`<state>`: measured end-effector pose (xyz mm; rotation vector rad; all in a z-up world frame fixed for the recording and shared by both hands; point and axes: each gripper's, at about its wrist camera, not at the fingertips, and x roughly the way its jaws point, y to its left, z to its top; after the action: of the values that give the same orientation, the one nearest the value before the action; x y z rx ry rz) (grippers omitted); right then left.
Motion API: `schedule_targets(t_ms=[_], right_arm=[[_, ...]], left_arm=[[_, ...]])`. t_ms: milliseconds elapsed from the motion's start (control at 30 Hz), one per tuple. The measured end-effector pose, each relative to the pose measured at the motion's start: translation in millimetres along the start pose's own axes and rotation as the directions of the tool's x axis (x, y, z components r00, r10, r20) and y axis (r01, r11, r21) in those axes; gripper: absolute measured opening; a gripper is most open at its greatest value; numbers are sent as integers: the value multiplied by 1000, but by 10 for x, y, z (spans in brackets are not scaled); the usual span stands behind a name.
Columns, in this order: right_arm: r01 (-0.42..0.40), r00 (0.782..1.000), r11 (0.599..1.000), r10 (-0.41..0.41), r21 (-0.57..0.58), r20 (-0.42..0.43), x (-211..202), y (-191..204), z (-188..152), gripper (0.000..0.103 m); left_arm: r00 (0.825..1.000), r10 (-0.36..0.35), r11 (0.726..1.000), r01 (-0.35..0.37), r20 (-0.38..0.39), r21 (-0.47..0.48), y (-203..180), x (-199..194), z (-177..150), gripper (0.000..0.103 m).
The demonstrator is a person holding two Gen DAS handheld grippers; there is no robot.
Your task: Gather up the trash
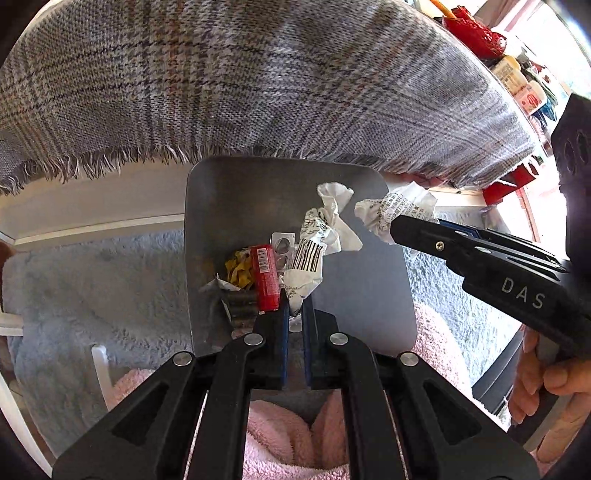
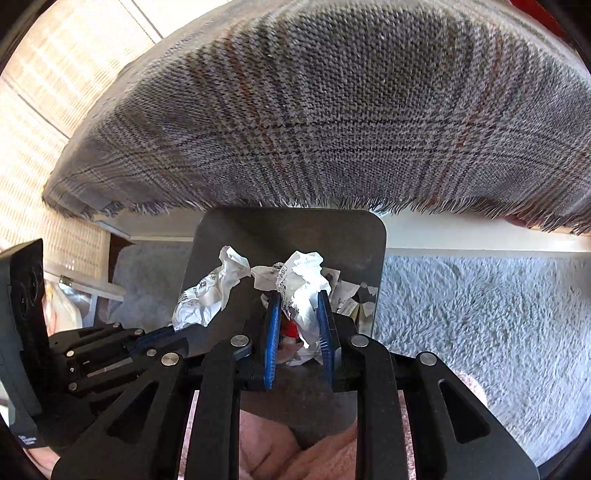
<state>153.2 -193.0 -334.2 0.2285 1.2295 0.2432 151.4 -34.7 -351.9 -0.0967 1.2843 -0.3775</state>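
Observation:
My left gripper (image 1: 294, 306) is shut on the near edge of a grey metal tray (image 1: 236, 192) and holds it up. On the tray lie a crumpled white wrapper with a barcode (image 1: 314, 254), a red pack (image 1: 265, 277), a blister strip (image 1: 282, 245) and yellow scraps (image 1: 240, 273). My right gripper (image 2: 298, 308) is shut on a crumpled white paper (image 2: 303, 284), held over the tray (image 2: 295, 229). It shows in the left wrist view (image 1: 391, 221) at the tray's right edge. Another wrapper (image 2: 210, 291) lies left of it.
A grey plaid cloth (image 1: 258, 81) with a fringed edge hangs over a white table edge (image 1: 92, 218) behind the tray. Light blue shaggy rug (image 2: 480, 332) below. Pink fluffy fabric (image 1: 280, 435) under the grippers. Red items and bottles (image 1: 480, 33) at far right.

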Motion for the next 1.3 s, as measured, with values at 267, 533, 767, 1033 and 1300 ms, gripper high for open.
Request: schedule_targets(t_ms=[267, 533, 767, 1033, 1300], right_arm=[[-7, 999, 998, 4, 59, 44, -133, -60, 83, 69], [51, 985, 998, -56, 32, 161, -580, 28, 107, 100], [90, 958, 996, -89, 8, 273, -1069, 90, 76, 100], [112, 913, 994, -100, -7, 395, -1608, 173, 24, 100], [159, 823, 986, -109, -41, 557, -2261, 376, -57, 100]], left_arm=[[999, -1, 1000, 2, 41, -24, 87, -157, 41, 50], [991, 13, 1000, -12, 135, -4, -25, -567, 18, 94], [976, 17, 1000, -22, 218, 22, -170, -956, -63, 95], [938, 33, 999, -45, 346, 25, -234, -1508, -128, 95], [845, 40, 997, -73, 533, 40, -411, -2319, -173, 95]])
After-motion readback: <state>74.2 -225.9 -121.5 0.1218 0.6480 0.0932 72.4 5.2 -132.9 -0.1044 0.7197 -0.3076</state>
